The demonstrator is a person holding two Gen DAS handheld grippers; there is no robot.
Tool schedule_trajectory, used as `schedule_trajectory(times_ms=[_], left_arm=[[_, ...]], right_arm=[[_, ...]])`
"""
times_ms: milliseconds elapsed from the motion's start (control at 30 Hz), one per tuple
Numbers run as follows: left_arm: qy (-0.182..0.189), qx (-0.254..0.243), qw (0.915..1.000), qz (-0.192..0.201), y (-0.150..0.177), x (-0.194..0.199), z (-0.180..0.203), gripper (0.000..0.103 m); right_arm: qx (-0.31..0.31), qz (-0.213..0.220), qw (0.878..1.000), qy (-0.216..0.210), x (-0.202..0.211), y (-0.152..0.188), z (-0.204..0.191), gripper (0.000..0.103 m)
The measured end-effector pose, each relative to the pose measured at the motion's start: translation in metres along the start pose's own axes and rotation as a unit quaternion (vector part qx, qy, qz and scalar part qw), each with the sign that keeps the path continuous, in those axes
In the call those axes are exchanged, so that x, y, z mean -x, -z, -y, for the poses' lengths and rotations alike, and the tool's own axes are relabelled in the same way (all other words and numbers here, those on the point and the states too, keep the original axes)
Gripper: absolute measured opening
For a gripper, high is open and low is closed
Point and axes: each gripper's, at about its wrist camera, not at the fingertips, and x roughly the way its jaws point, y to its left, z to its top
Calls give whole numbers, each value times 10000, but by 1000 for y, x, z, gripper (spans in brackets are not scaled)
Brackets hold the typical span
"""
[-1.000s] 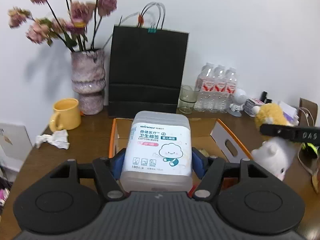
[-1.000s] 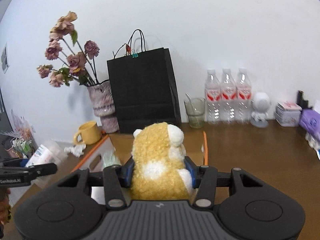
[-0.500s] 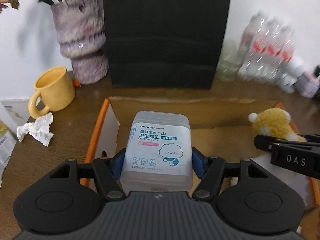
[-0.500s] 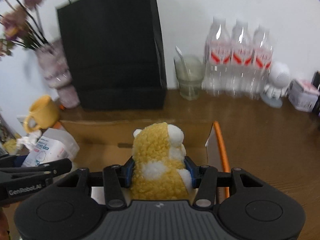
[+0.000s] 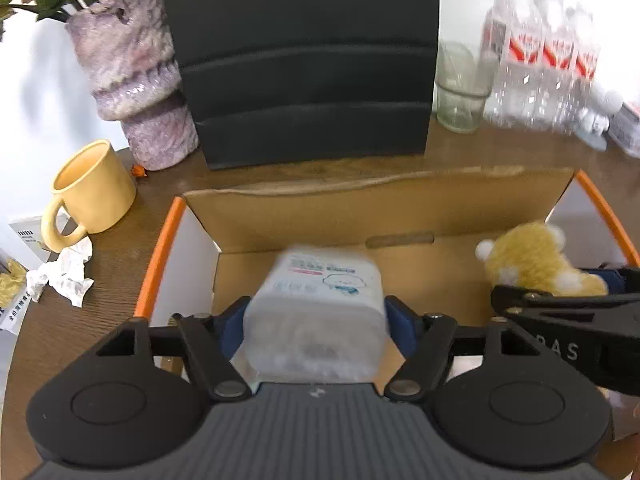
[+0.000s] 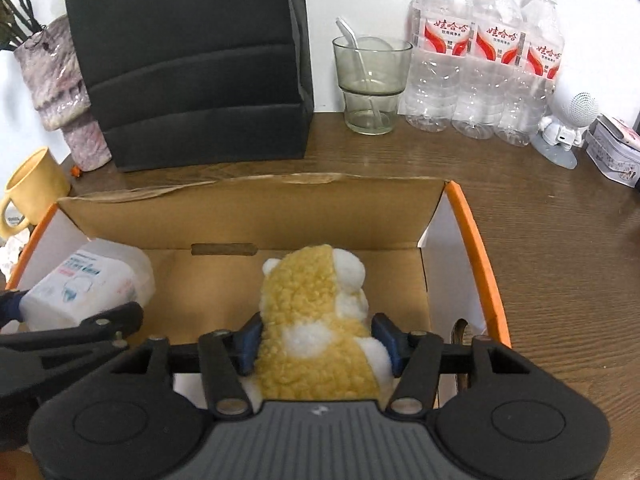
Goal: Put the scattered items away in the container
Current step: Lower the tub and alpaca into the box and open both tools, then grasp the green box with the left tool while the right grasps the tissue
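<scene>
My left gripper (image 5: 316,326) has its blue pads beside a clear cotton-bud box (image 5: 320,304), which is blurred and tipped forward inside the cardboard box (image 5: 360,204); the grip looks loosened. My right gripper (image 6: 318,338) is shut on a yellow-and-white plush toy (image 6: 316,304), held low inside the same box (image 6: 256,220) on its right side. The plush also shows in the left wrist view (image 5: 536,264), and the cotton-bud box in the right wrist view (image 6: 88,284).
Behind the box stand a black paper bag (image 6: 192,64), a purple vase (image 5: 132,76), a glass (image 6: 370,84) and three water bottles (image 6: 484,56). A yellow mug (image 5: 88,192) and crumpled paper (image 5: 64,276) lie left. A white figurine (image 6: 568,124) and tin (image 6: 616,152) stand right.
Both grippers have moved forward and down into the cardboard box. The cotton-bud box has tipped forward and slipped lower between the left fingers, which have spread slightly.
</scene>
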Motion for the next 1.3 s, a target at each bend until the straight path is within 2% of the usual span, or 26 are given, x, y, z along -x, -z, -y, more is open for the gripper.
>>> schedule_trajectory(times_ms=[33,100,133,200,367,467,533,633,800,1000,1167,1300], left_arm=[[-7,57,10000,73,-1,5,-3,82],[50,173,9995,245,-2,18,-11,89],[89,240,9991,331,-3,25,-16,91],[170,391,9977,530,-3,40,-27,102],[422,592,9924,994,4,84,-53,103],[507,538,9893,1258,19,113,-66,103],[529,464,9869,1454,33,131,-74,103],[550,533,9843,1589,59,151,-88,103],[815,773,9799,1648,106,170,-113,103],[592,546,9764,2002,173,181,-124,103],[493,427,9796,1899,219,178,-125,103],[522,512,9815,1769,235,171,-125,103]], right_arm=[[10,34,10000,31,4,0,0,66],[1,137,9999,94,15,0,1,76],[-16,183,9998,65,22,0,2,78],[-87,297,9995,-81,36,-1,6,85],[10,599,9973,-413,79,7,7,87],[171,926,9941,-540,113,19,6,89],[280,1229,9903,-582,139,33,8,97],[505,1630,9834,-610,174,58,13,97],[769,1983,9749,-664,211,108,20,103],[858,1986,9738,-705,218,174,30,103],[694,1916,9776,-526,206,219,39,103],[569,1832,9806,-410,194,240,44,103]])
